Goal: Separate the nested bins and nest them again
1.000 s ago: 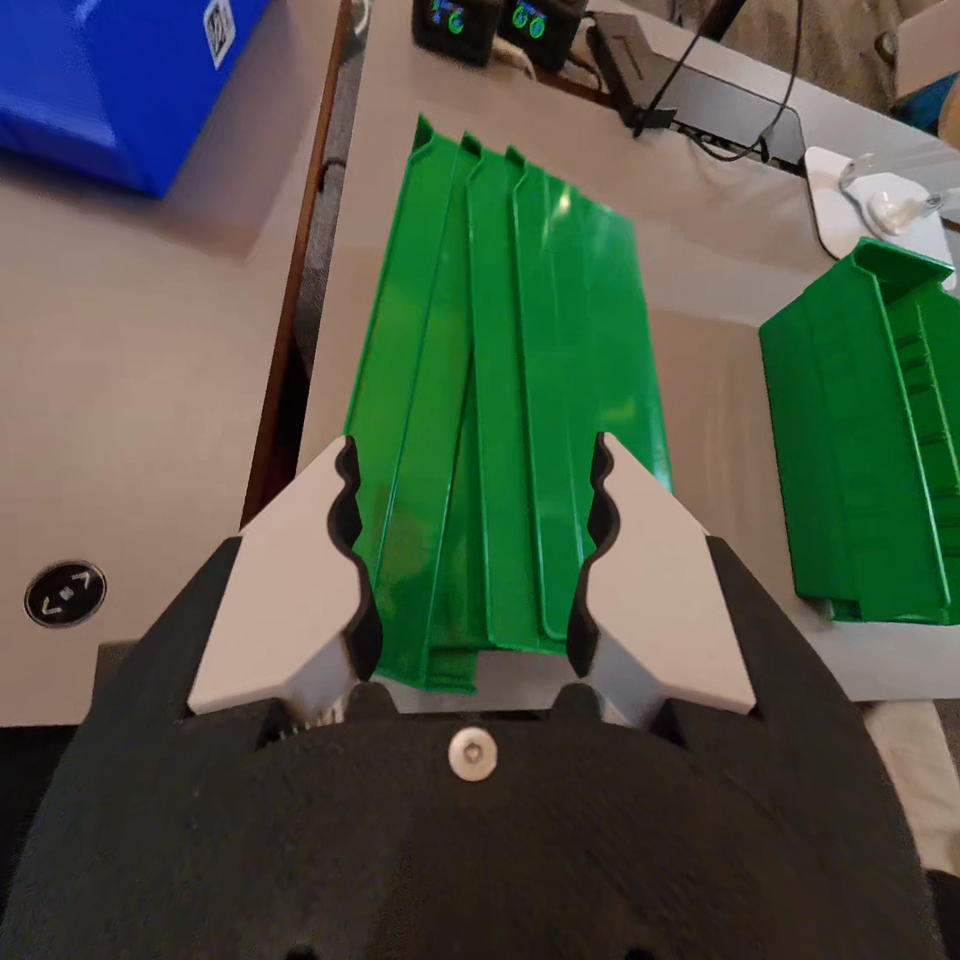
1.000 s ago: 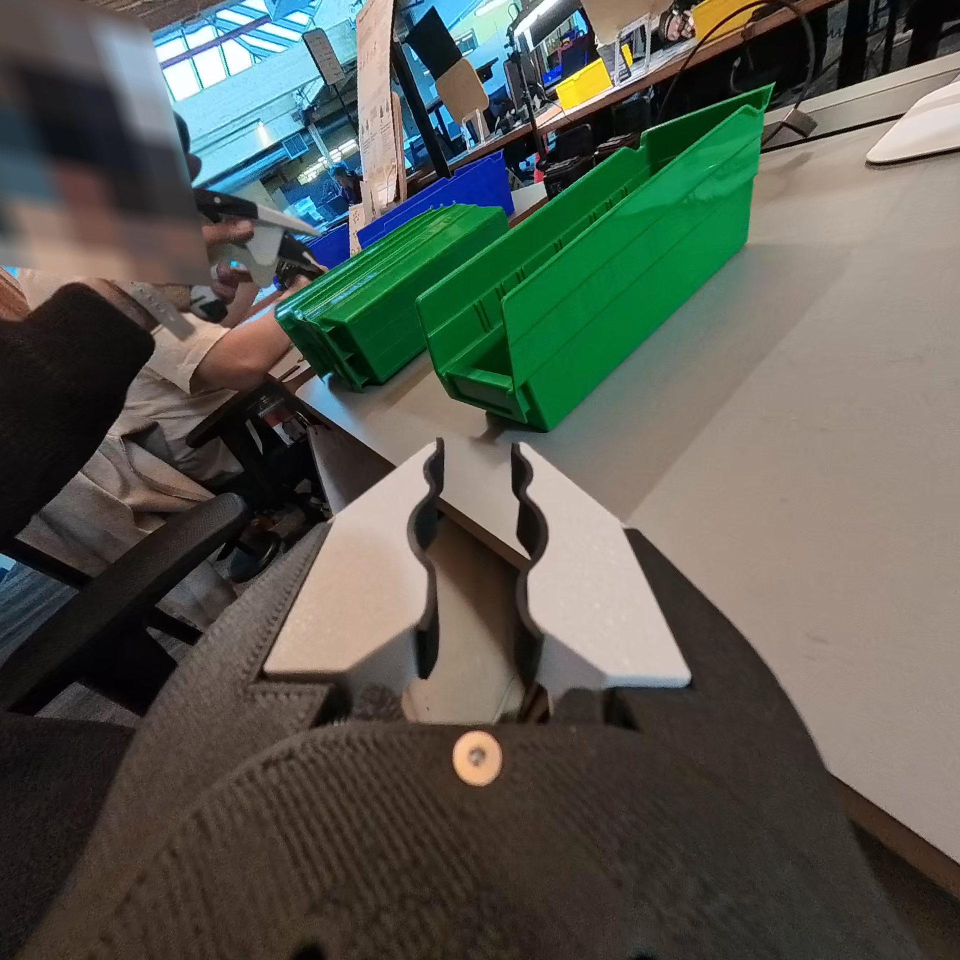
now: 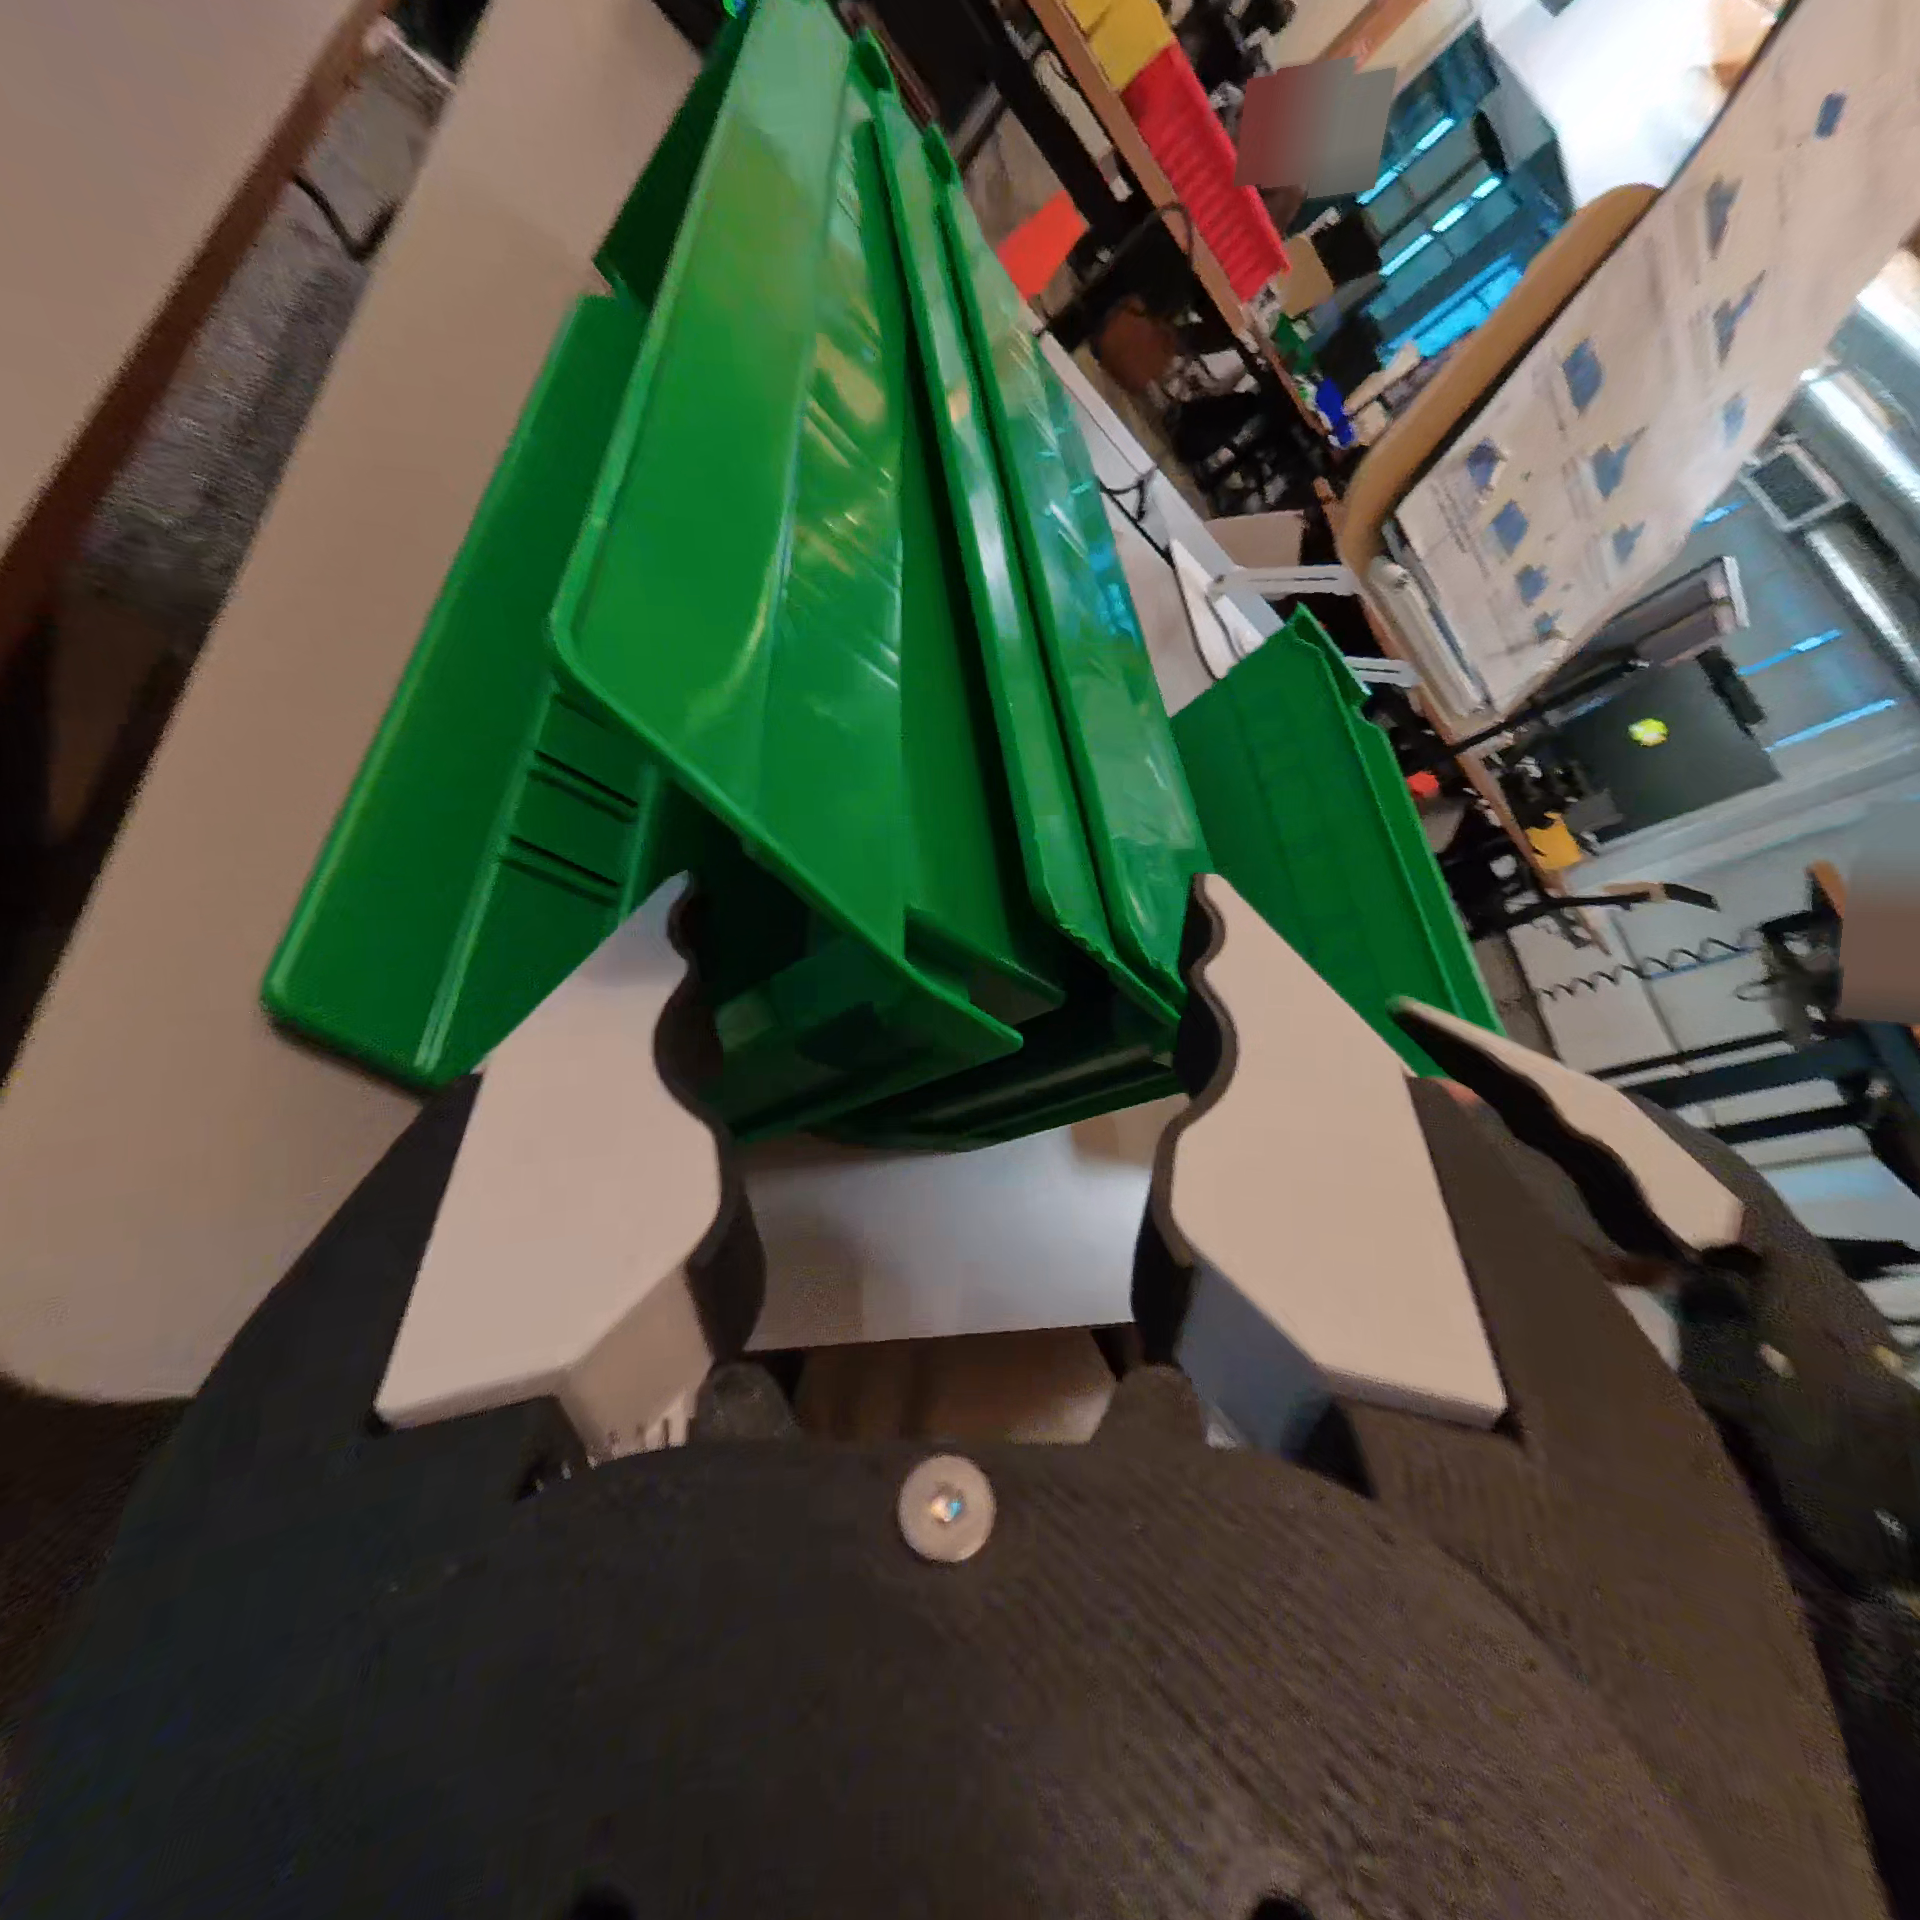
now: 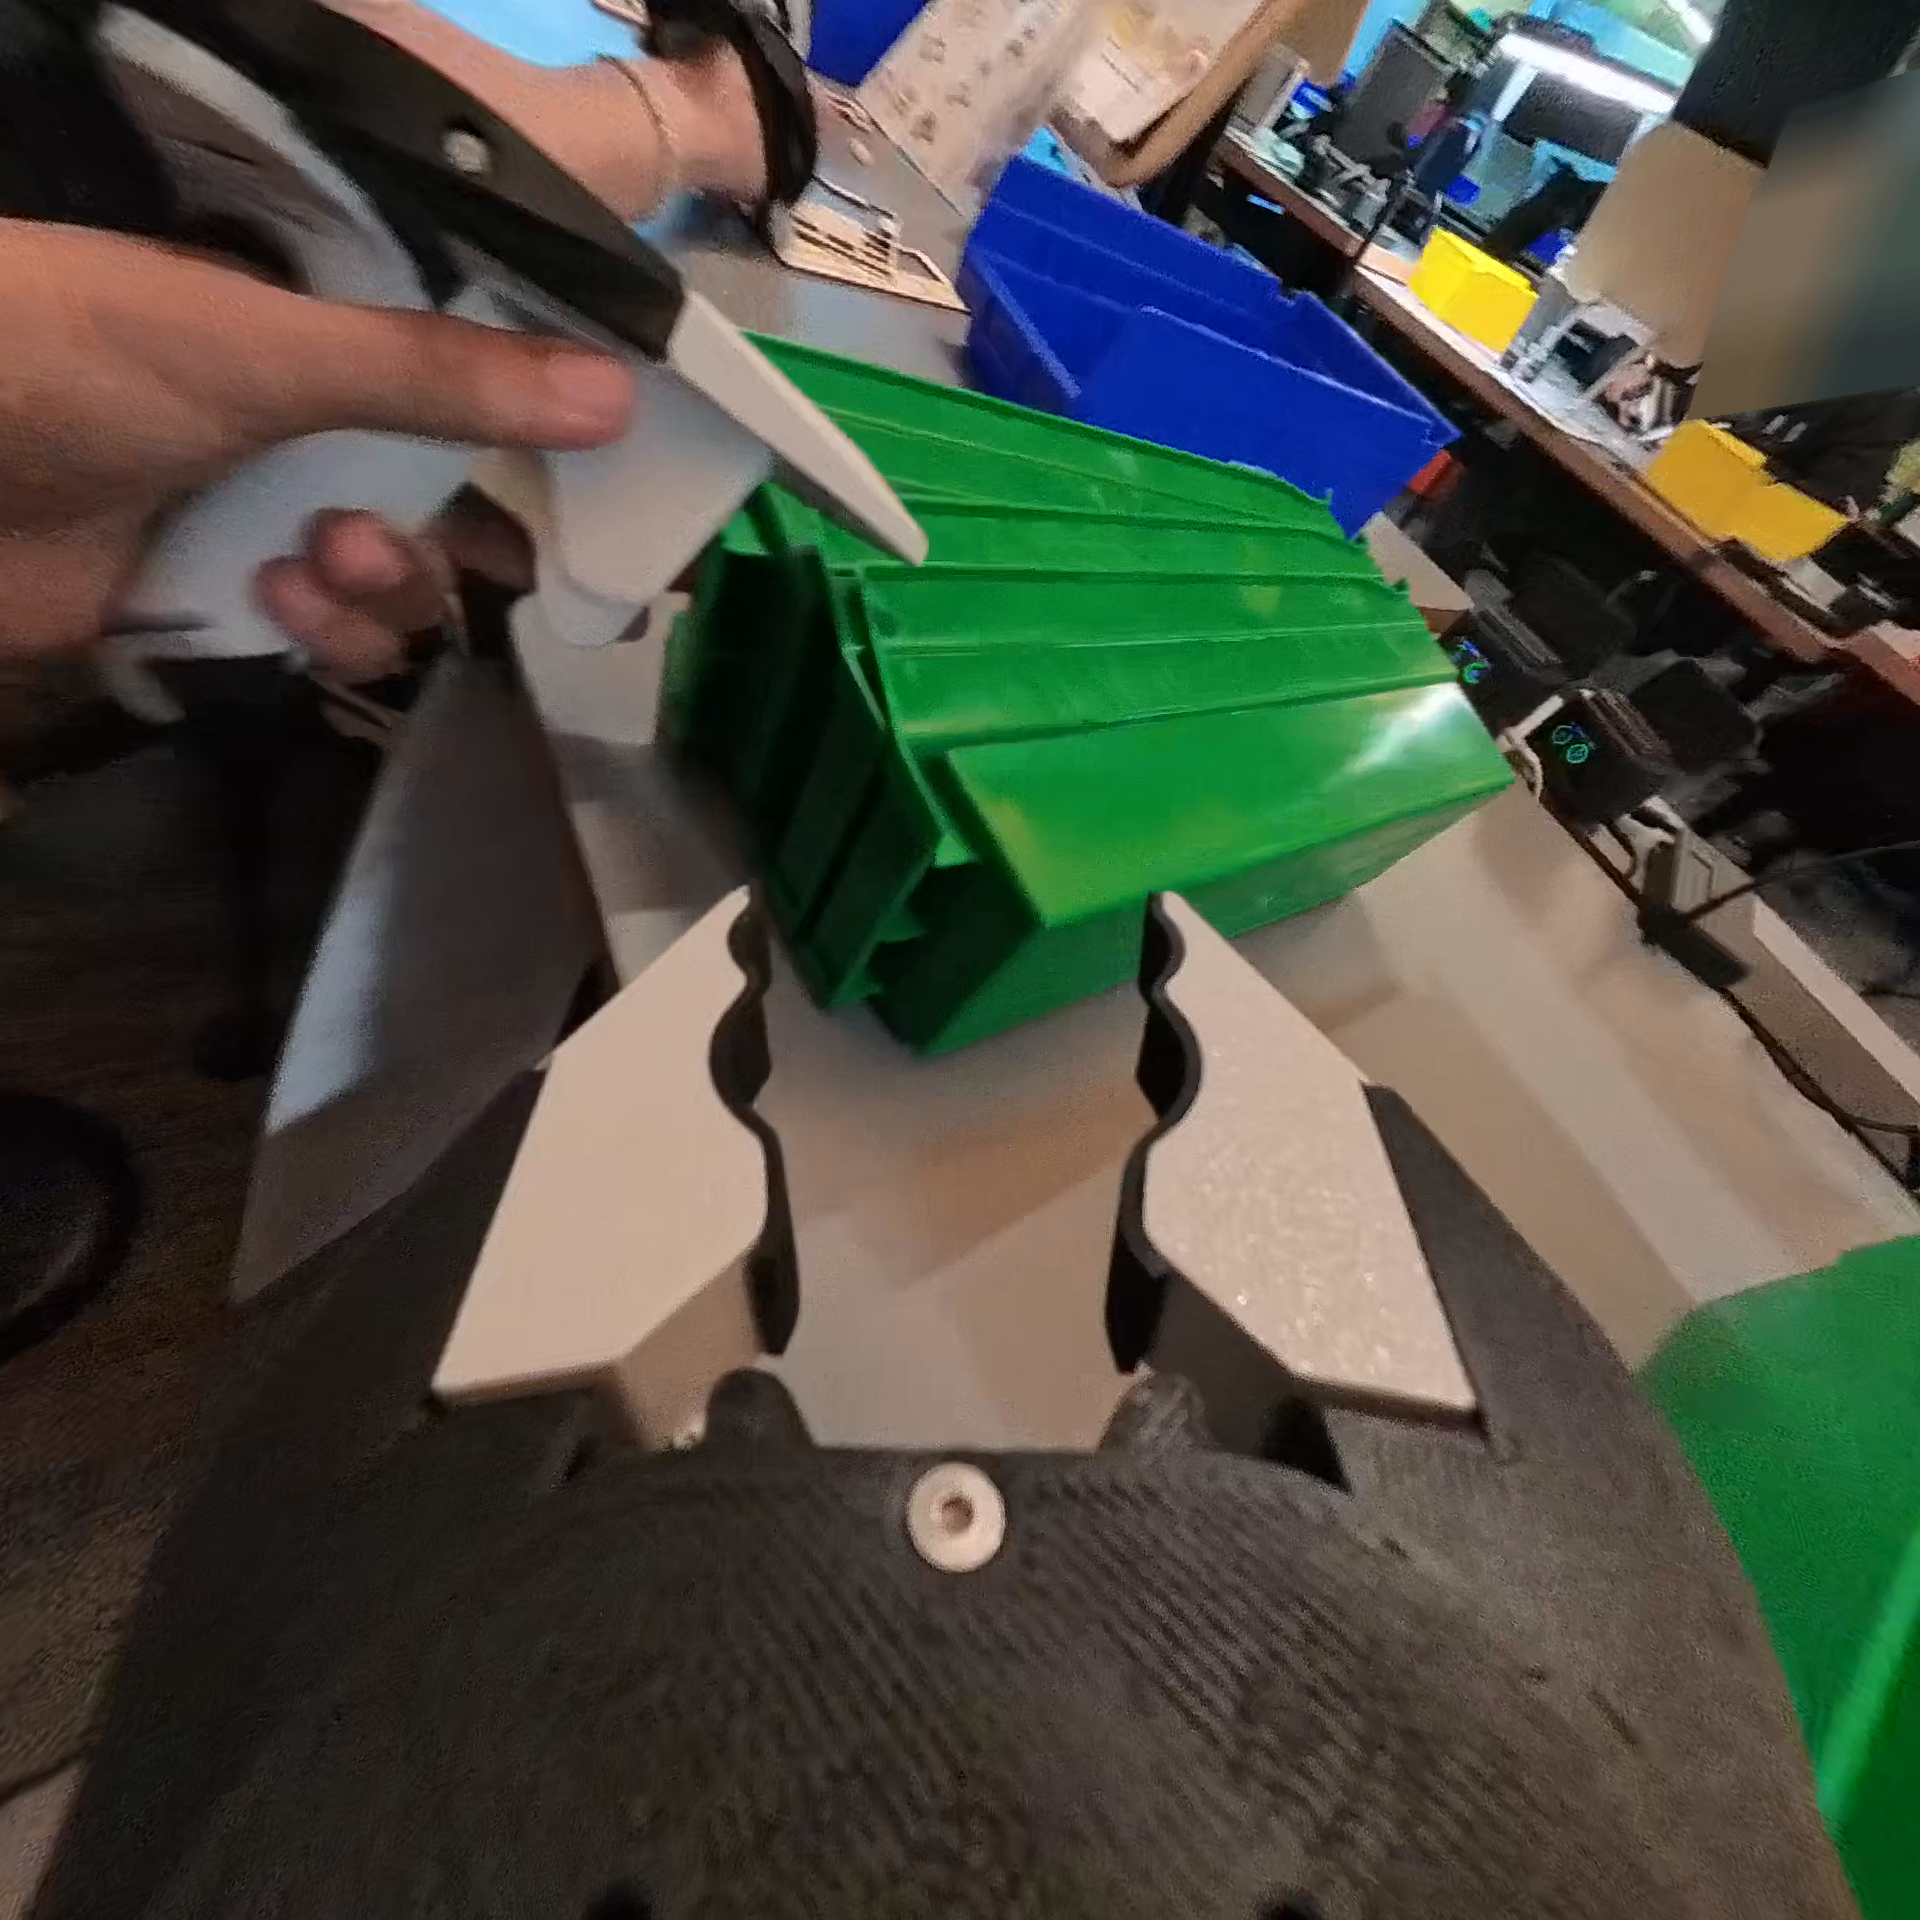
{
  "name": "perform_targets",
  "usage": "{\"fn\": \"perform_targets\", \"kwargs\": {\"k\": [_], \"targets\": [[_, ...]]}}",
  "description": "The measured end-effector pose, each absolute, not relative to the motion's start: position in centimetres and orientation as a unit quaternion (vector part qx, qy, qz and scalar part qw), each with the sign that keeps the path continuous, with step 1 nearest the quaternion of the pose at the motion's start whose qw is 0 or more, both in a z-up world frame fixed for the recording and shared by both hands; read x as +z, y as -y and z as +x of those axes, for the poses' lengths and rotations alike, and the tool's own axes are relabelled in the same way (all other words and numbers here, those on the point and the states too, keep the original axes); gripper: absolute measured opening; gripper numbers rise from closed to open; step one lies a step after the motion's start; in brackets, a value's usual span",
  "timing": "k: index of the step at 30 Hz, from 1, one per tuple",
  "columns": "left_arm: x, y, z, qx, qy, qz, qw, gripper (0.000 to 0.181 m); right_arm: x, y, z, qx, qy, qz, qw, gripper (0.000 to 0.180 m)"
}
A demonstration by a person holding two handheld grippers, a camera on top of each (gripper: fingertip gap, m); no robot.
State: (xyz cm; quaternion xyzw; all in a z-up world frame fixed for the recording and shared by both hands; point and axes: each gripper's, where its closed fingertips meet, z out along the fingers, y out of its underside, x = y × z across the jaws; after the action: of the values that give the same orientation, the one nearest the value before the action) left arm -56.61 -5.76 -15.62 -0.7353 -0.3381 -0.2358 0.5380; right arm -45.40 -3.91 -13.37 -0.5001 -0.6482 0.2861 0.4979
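Bins, green and nested, lay tipped on their sides on the grey worktop, rims fanned apart, with a separate green bin just beside them. The left tool was held level with the stack's near end, jaws spread wide and gripping nothing. The right tool pointed at the same end from the other side, jaws likewise apart and empty. A hand held the left tool's handle above the stack; blur hid whether its tip touched a rim. A blue bin stood behind.
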Motion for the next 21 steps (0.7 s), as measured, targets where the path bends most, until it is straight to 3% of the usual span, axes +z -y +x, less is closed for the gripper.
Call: {"fn": "perform_targets", "kwargs": {"k": [3, 6, 7, 11, 16, 21], "targets": [[-15.6, 5.0, -56.2, -0.259, 0.333, -0.727, 0.542, 0.075, -15.7, 2.6, -48.1, 0.280, 0.637, -0.542, 0.471, 0.076], [-13.7, 4.5, -55.3, -0.289, 0.312, -0.701, 0.572, 0.025, -17.7, 2.2, -48.5, 0.319, 0.608, -0.591, 0.423, 0.077], [-13.2, 4.3, -54.9, -0.289, 0.302, -0.703, 0.576, 0.021, -17.9, 1.9, -48.3, 0.335, 0.590, -0.604, 0.418, 0.072], [-12.2, 3.2, -52.6, -0.249, 0.255, -0.741, 0.569, 0.019, -18.6, 0.6, -47.1, 0.386, 0.539, -0.639, 0.391, 0.057], [-11.0, 1.1, -48.7, -0.121, 0.161, -0.818, 0.538, 0.022, -19.8, -0.4, -45.3, 0.415, 0.509, -0.681, 0.325, 0.057], [-10.7, -1.8, -44.4, 0.047, 0.064, -0.879, 0.470, 0.026, -21.8, -0.6, -43.8, 0.415, 0.482, -0.723, 0.270, 0.074]]}}
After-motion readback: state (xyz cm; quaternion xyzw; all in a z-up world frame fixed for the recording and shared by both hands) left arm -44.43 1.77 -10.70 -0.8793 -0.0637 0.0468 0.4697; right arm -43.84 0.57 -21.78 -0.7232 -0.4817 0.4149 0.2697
